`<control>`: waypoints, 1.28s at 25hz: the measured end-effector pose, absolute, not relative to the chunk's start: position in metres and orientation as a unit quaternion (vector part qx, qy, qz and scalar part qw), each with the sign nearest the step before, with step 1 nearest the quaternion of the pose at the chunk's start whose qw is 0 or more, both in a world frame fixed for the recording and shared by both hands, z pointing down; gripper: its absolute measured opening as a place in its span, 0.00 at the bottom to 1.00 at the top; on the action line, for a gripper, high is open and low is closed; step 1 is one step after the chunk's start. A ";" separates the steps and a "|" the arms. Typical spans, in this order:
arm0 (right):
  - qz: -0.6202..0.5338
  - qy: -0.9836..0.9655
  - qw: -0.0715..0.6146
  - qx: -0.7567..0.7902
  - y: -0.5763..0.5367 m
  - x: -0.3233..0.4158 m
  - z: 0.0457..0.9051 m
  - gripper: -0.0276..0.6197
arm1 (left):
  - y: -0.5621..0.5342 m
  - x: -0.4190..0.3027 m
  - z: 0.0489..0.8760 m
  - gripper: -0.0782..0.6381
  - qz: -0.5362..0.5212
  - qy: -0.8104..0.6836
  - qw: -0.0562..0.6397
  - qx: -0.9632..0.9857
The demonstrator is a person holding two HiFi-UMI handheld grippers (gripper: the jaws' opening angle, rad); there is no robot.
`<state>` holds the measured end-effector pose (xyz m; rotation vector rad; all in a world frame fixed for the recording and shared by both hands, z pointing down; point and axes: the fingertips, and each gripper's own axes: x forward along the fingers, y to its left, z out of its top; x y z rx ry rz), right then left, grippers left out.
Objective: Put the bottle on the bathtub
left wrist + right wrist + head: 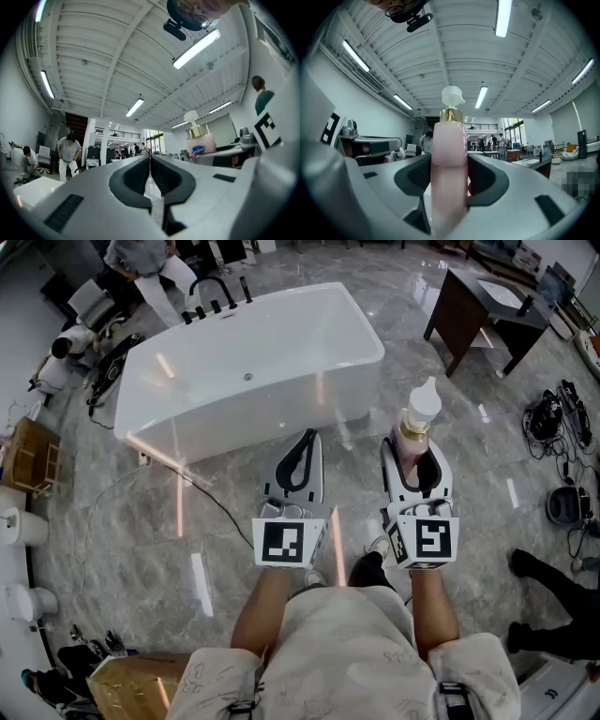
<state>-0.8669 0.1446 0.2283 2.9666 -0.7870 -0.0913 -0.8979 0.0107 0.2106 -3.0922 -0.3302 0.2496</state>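
Tongs holding a bottle (418, 418), short of a bathtub (234, 413).
My left tongs (307, 439) are pressed together and empty; my right tongs (415, 460) pinch the pink pump bottle by its body, in the air short of the bathtub. I judge this the carry step: next I reach forward and set it on the rim. It stands upright, long axis vertical, pump on top.
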 end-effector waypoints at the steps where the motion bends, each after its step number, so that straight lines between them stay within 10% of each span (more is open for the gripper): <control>1: -0.029 -0.256 0.035 0.966 0.145 -0.867 0.228 0.36 | 0.012 -0.898 0.212 0.12 0.077 -0.106 0.011 -0.991; 32: 0.023 -0.134 -0.025 0.990 0.335 -0.796 0.281 0.36 | 0.197 -0.793 0.271 0.12 -0.011 -0.233 0.009 -0.972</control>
